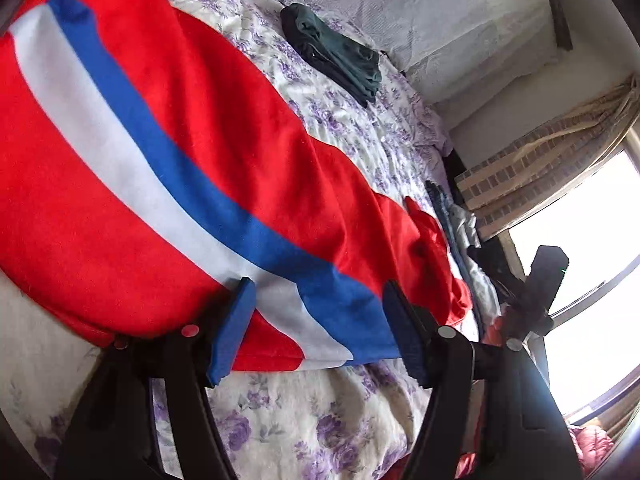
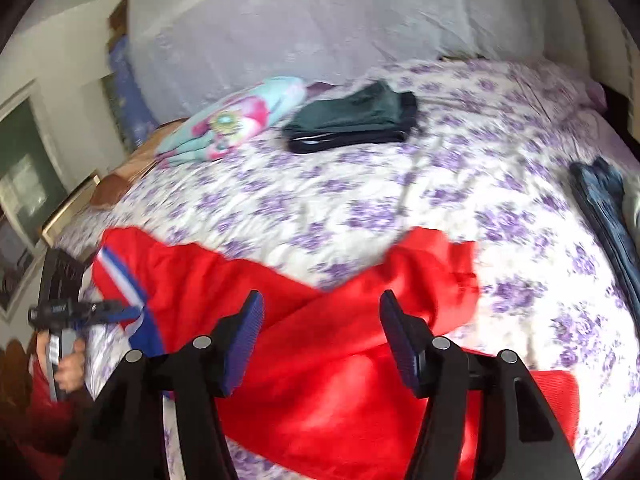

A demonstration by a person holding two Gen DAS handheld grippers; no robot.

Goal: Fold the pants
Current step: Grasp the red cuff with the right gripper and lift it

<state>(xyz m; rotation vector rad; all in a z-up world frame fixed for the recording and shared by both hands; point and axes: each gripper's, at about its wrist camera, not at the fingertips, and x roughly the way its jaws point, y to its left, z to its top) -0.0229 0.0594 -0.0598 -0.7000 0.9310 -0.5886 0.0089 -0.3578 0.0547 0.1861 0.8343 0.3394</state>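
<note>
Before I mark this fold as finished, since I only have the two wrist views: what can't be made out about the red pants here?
- Left wrist view: the red pants run off the left edge, so that end is cut off.
- Right wrist view: motion blur smears the fabric edges; the right gripper frame covers the near hem.
- Both views: layers under the top fold are hidden by the cloth itself.

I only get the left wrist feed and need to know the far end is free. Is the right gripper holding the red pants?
Observer: No. The right gripper is open above the red pants, with nothing pinched.
Operator: How does the cloth lie there?
Observer: Rumpled, with two red sections meeting in a V ahead of the fingers.
Operator: Is my gripper visible from there?
Observer: Yes. The left gripper sits by the striped end, with a hand on its handle.
</note>
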